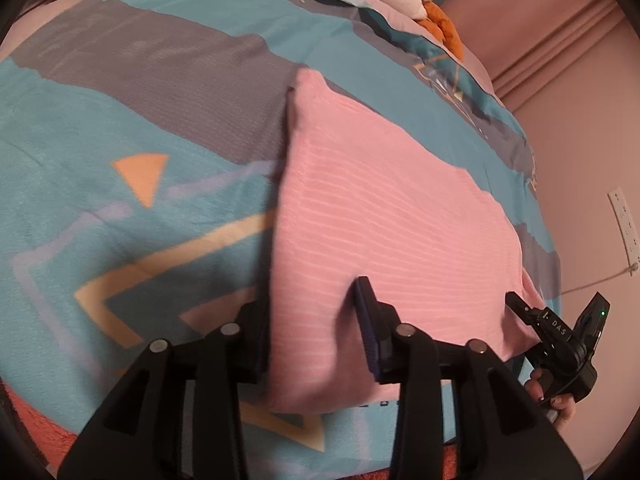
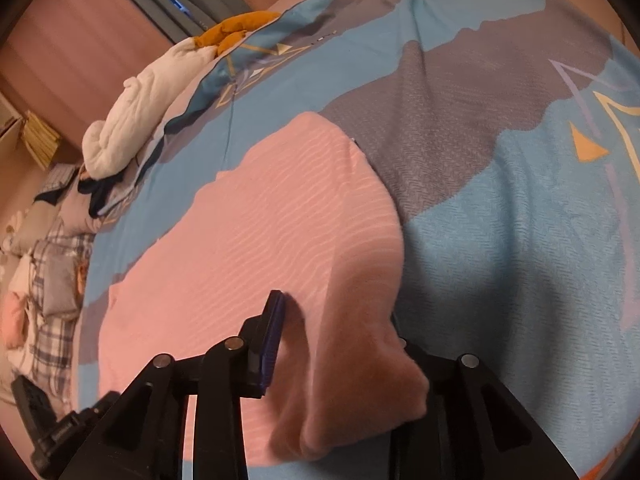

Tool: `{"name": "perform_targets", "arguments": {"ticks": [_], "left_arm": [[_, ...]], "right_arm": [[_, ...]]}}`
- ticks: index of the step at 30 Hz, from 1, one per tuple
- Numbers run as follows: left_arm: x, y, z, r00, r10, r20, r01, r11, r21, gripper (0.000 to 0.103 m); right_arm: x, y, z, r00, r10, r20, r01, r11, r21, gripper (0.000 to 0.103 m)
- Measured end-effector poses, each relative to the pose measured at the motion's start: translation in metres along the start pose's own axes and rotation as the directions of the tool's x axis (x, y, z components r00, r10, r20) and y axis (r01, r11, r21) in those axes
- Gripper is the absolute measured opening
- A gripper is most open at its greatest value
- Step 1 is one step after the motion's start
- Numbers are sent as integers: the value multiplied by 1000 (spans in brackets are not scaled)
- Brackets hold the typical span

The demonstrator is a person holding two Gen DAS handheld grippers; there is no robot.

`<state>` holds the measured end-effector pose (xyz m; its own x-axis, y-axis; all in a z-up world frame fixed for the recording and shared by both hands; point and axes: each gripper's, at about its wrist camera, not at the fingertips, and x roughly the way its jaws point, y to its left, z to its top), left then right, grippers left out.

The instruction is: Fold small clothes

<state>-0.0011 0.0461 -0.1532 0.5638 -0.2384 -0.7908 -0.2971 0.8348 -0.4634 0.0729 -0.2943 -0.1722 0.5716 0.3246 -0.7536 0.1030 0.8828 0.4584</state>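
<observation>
A bed (image 1: 132, 128) fills both views, covered with a blue, grey and pink bedspread (image 2: 500, 208) printed with yellow outlines and orange triangles. On it lies the pink ribbed garment (image 1: 384, 216), spread flat with one folded edge running away from the left wrist camera. It rests roughly in the middle of the bedspread, its near edge reaching the two tools.

At the far end of the bed, a white bundled cloth (image 2: 136, 120) sits beside an orange cloth (image 2: 236, 30). Checked bedding (image 2: 52, 280) lies off the bed's far side in the right wrist view. A white power strip (image 1: 626, 224) is fixed to the pink wall.

The left tongs (image 1: 316, 320) straddle the garment's near corner; the pads stand apart with the fabric loose between them, not pinched. The right tongs (image 2: 340, 332) likewise stand parted over the opposite near corner, where the cloth bunches up and drapes over the right finger; the blue pad (image 2: 274, 336) of the other finger stands just clear of it. A hand (image 1: 560, 398) holds the right tool.
</observation>
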Motion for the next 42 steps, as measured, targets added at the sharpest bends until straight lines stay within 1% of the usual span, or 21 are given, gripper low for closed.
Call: {"name": "perform_targets", "arguments": {"ticks": [2,7,12,13,16,19,21,22,24,29,33,35,37,42], "left_arm": [[-4,4,1,1000,11,15,-11,1000,-6,45],[-14,15,3,1000,-7,20,8,999,-43,46],[-23,20,5,999,18,47,-15,999,-51,46],[-25,21,6,998,22,52,-19,998,-56,46],[-32,27,7,997,30,66,-26,997,-68,46],[-37,29,10,997,34,73,-29,997,-71,47],[-41,32,11,996,34,85,-27,996,-85,53],[-43,33,12,995,30,91,-21,995,-93,53],[-48,34,13,995,18,102,-8,995,-100,53],[-56,34,16,992,24,124,-12,995,-96,55],[-60,38,17,991,25,131,-11,994,-110,55],[-63,41,18,990,27,137,-11,993,-119,55],[-64,42,18,990,31,141,-13,992,-123,55],[-65,46,17,989,39,144,-20,991,-133,55]], "right_arm": [[2,1,1,1000,-10,4,10,1000,-1,31],[5,5,2,999,-32,19,32,999,-12,31],[7,12,5,998,-60,29,61,997,-36,31],[7,14,5,997,-70,33,72,997,-41,29],[4,18,6,995,-86,53,89,995,-54,20],[-1,22,9,993,-91,70,96,993,-71,18],[-3,27,11,992,-96,82,102,992,-80,18],[-6,30,12,991,-95,95,103,991,-89,17],[-10,37,14,989,-87,116,100,989,-111,17],[-18,63,21,984,-54,168,84,981,-177,16],[-21,92,21,981,-7,196,61,961,-271,16],[-21,104,20,981,19,193,42,950,-308,15],[-20,118,18,983,65,172,-2,938,-346,15],[-15,142,6,983,104,150,-30,902,-430,15]]}}
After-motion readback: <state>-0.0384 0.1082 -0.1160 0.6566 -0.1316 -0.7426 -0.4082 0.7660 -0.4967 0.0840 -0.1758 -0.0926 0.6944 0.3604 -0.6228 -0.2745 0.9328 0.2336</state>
